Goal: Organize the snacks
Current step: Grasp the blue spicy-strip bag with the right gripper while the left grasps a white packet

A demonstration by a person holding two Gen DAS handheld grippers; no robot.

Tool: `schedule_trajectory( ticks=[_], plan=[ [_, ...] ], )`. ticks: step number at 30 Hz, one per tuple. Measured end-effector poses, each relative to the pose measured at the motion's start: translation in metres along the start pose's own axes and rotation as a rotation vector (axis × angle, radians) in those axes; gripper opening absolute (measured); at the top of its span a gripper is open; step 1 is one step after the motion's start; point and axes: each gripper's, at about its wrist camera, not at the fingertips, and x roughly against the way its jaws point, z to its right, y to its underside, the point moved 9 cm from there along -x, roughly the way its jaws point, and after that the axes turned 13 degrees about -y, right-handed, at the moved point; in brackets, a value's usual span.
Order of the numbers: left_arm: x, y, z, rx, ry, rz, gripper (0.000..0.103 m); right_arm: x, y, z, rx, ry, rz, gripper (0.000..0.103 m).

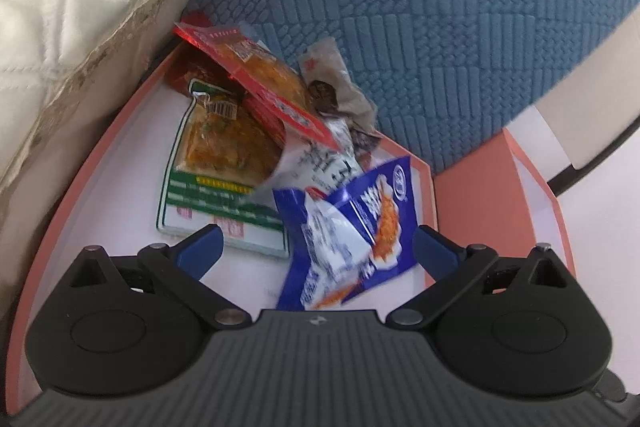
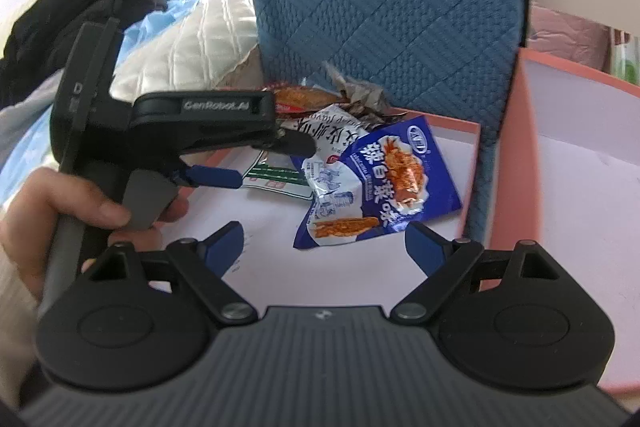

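Several snack packets lie in a pink box (image 1: 100,147) with a white floor. A blue packet (image 1: 352,227) lies nearest, beside a green packet (image 1: 216,163), a red packet (image 1: 264,75), a white packet (image 1: 320,167) and a crumpled grey wrapper (image 1: 340,83). My left gripper (image 1: 318,247) is open over the box, the blue packet between its wide fingers, not pressed. My right gripper (image 2: 326,241) is open just short of the blue packet (image 2: 384,179), nothing in it. In the right wrist view a hand (image 2: 60,211) holds the left gripper (image 2: 260,161) over the green packet (image 2: 280,179).
A blue textured cushion (image 1: 420,7) stands right behind the box, and a cream quilted pillow (image 1: 60,7) presses on its left side. A second pink box (image 2: 508,147) with a white inside stands to the right. Dark clothing (image 2: 60,11) lies at the far left.
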Motion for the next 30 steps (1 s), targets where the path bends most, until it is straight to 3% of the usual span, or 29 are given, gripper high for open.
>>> schedule_trajectory(
  ticks=[6, 15, 21, 30],
  plan=[
    [-0.023, -0.018, -0.001, -0.02, -0.002, 0.001, 0.095, -0.037, 0.001, 0.012, -0.002, -0.019, -0.025, 0.089],
    [-0.06, -0.034, 0.017, -0.069, 0.035, -0.032, 0.082, -0.076, -0.003, 0.037, 0.047, 0.036, -0.019, 0.089],
    [-0.077, -0.039, 0.034, -0.106, 0.093, -0.048, 0.082, -0.097, -0.003, 0.053, 0.062, 0.075, -0.016, 0.089],
    [-0.097, -0.043, 0.045, -0.151, 0.083, -0.055, 0.082, -0.121, -0.004, 0.064, 0.086, 0.05, -0.024, 0.09]
  ],
)
